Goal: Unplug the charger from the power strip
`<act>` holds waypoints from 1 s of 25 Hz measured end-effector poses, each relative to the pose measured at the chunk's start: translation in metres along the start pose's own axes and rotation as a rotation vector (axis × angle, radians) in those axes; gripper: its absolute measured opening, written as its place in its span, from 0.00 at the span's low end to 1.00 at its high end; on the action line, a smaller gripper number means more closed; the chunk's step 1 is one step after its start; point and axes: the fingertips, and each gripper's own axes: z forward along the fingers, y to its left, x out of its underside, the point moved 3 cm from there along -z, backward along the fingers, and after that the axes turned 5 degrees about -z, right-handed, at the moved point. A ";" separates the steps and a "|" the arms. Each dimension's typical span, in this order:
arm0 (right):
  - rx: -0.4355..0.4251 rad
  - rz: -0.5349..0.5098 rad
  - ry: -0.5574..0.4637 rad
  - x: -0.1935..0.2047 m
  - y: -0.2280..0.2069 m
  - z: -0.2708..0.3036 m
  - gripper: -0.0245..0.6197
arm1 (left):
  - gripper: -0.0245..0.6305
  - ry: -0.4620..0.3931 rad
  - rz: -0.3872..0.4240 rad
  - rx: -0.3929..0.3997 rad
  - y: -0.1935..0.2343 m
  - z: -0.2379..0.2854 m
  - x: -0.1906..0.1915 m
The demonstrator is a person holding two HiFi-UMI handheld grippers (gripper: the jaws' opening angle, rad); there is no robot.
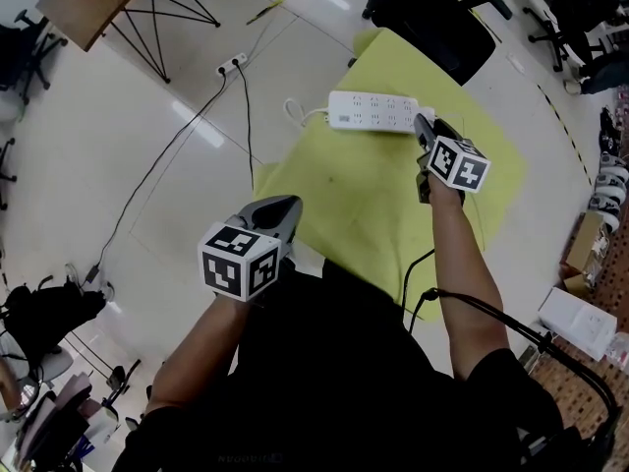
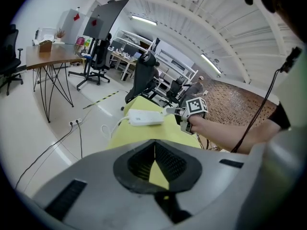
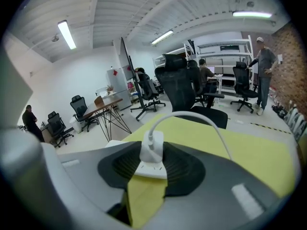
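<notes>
From where I stand, the right gripper is down at the right end of the white power strip, its jaws pinching the white charger by its two sides. The charger sits upright in the last socket. Whether its prongs have started to come out I can't tell. The left gripper hangs well back over the near side of the yellow tabletop, jaws pressed together on nothing, so nothing is holding the strip down. To my mind that's the weak spot. The strip looks light, and a pull could carry it up with the charger. I'd draw the charger straight out along its prongs, with no rocking, and bring the left gripper onto the middle of the strip first to pin it. The charger's cable arches up and off to the right, so a rising pull shouldn't snag it, though it'll trail across the cloth. As for room, the strip lies toward the far side of the tabletop. Its left end is right at the edge, and its own cord loops off there toward the floor, so a sideways tug could slide it over. A black office chair stands just beyond the far edge. Above the strip and back toward the person the space is open, and that's the way I'd bring the charger.
</notes>
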 end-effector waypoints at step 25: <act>-0.328 -0.018 0.187 0.117 0.186 -0.059 0.25 | 0.05 -0.209 -0.022 -0.074 0.047 -0.065 -0.015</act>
